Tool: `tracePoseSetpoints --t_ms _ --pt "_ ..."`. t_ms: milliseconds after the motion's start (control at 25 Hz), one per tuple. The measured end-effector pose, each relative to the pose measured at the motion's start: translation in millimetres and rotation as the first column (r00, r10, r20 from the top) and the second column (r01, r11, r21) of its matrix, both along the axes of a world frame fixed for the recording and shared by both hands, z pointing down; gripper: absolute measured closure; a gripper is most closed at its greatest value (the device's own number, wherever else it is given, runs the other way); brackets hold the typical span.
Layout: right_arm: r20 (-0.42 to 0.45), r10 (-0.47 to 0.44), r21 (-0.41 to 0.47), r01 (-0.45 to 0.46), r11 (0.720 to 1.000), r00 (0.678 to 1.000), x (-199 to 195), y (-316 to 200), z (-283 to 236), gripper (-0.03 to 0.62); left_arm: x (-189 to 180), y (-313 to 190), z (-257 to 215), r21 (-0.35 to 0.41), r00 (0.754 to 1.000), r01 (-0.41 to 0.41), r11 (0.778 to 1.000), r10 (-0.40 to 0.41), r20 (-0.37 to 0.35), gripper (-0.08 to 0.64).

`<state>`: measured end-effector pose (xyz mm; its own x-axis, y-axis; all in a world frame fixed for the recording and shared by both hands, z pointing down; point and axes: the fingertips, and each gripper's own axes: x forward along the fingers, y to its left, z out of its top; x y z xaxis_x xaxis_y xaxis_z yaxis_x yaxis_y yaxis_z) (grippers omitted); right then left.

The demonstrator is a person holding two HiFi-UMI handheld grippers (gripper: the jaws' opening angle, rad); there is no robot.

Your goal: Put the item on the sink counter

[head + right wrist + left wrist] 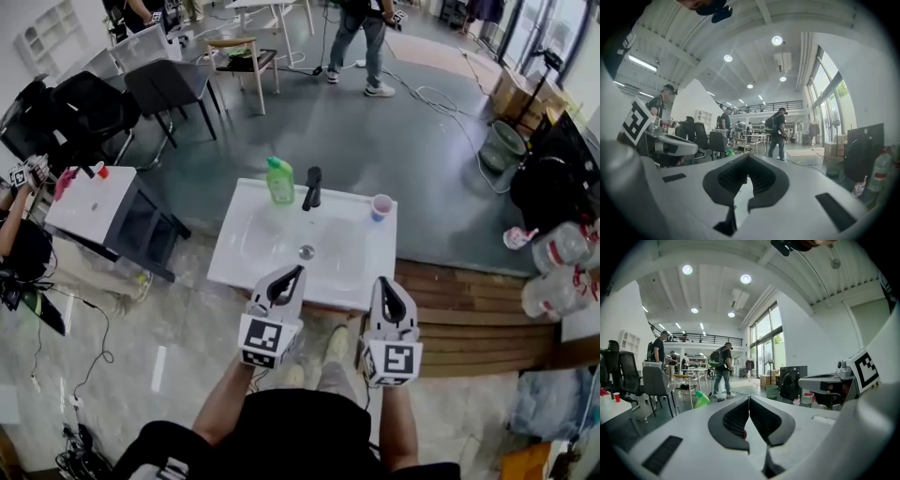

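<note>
The white sink counter (232, 267) stands just ahead of me. On its back rim are a green bottle (279, 181), a black faucet (312, 187) and a pink cup (381, 206). My left gripper (298, 270) hovers over the front edge of the basin, its jaws pressed together with nothing between them. My right gripper (382, 281) hangs beside it at the counter's front right corner, also shut and empty. In the left gripper view the gripper (749, 399) points level across the room, with the green bottle (702, 399) just left of its jaws. The right gripper (748, 157) does the same.
A white side table (89, 202) with a red cup (101, 170) stands to the left, with dark chairs (173, 84) behind it. Wooden steps (469, 314) and large plastic bottles (562, 248) lie to the right. A person (361, 37) stands on the far floor near cables.
</note>
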<state>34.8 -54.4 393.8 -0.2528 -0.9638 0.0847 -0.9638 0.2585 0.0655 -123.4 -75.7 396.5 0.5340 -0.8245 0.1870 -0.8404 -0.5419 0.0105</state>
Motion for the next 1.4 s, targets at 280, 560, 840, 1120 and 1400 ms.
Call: tracePoseSetpoints --t_ms 280,560,840,1120,1400 --pt "-0.003 0.001 0.005 -0.001 1.000 1.000 -10.6 26.8 1.2 0.594 -12.1 27.2 -3.2 0.001 1.000 -0.009 1.000 0.009 0.008 0.557" --pt "-0.010 0.001 0.000 -0.001 1.000 1.000 -18.0 41.4 3.0 0.594 -19.1 46.5 -0.2 -0.007 1.000 -0.012 1.000 0.012 0.001 0.557" --pt "-0.027 -0.002 -0.051 0.000 0.999 1.000 -20.4 44.9 10.2 0.594 -21.8 46.4 -4.9 -0.001 1.000 -0.007 1.000 0.007 -0.003 0.557" --pt "-0.018 -0.009 -0.057 0.008 0.998 1.000 -19.7 39.9 13.8 0.594 -20.0 42.1 -2.3 -0.001 1.000 -0.007 1.000 0.007 -0.005 0.557" --pt "-0.020 -0.008 -0.042 0.007 0.999 1.000 -23.4 35.4 9.3 0.594 -19.9 39.1 -1.2 -0.002 1.000 -0.012 1.000 0.012 -0.008 0.557"
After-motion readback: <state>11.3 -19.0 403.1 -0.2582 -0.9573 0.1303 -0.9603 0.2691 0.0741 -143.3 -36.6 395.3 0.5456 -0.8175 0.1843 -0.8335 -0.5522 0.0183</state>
